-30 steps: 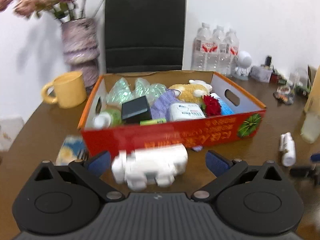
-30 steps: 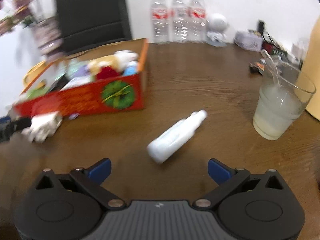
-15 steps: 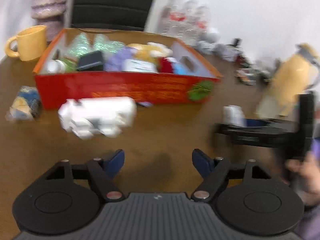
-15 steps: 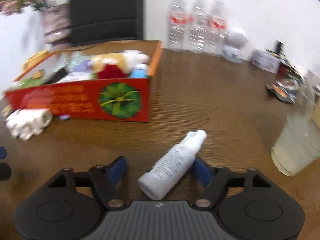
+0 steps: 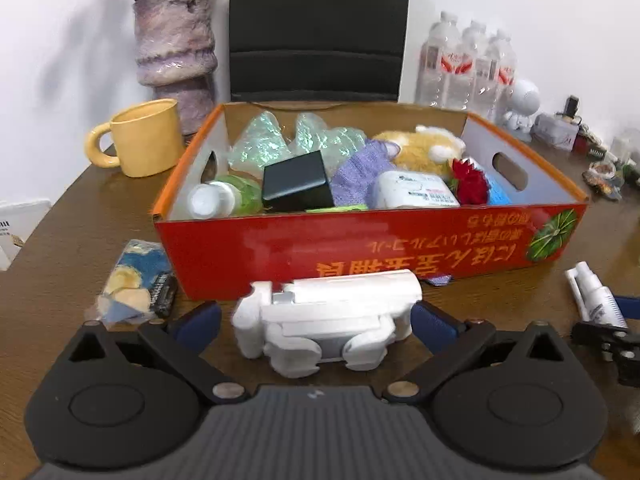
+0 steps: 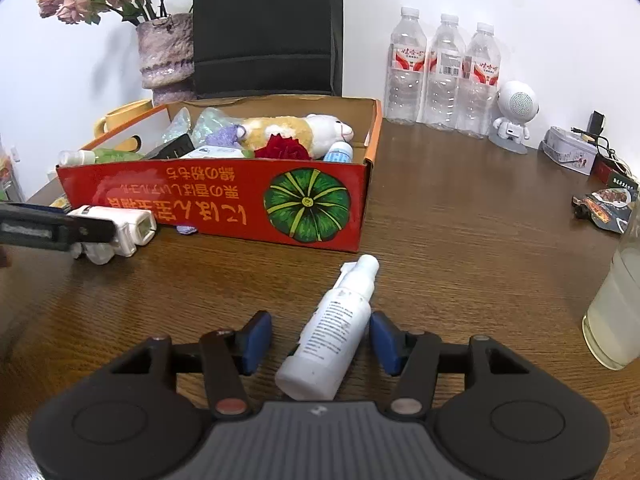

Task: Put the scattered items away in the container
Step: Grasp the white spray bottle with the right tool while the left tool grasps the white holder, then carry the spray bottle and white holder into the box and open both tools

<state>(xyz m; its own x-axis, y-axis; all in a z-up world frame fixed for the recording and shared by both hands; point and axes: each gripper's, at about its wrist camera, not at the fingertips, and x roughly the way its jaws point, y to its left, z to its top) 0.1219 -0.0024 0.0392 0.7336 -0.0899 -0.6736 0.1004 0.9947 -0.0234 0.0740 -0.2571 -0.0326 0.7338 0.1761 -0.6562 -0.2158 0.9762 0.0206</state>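
Note:
A red cardboard box (image 5: 360,248) holds several items: a plush toy, a black box, a green bottle, a red flower. It also shows in the right wrist view (image 6: 224,204). A white folded gadget (image 5: 328,320) lies on the table in front of the box, between the open fingers of my left gripper (image 5: 316,322). A white spray bottle (image 6: 336,328) lies on the table between the fingers of my right gripper (image 6: 318,338), which stand a little apart from it. A blue and yellow packet (image 5: 136,284) lies left of the box.
A yellow mug (image 5: 140,138) and a purple vase (image 5: 176,52) stand back left. Water bottles (image 6: 444,76), a white robot figure (image 6: 514,116) and small clutter stand back right. A glass of cloudy drink (image 6: 616,312) stands at the right. A black chair (image 5: 316,32) is behind the table.
My left gripper swung back to face the box and now brackets the white gadget. My right gripper moved forward around the spray bottle and its fingers have narrowed.

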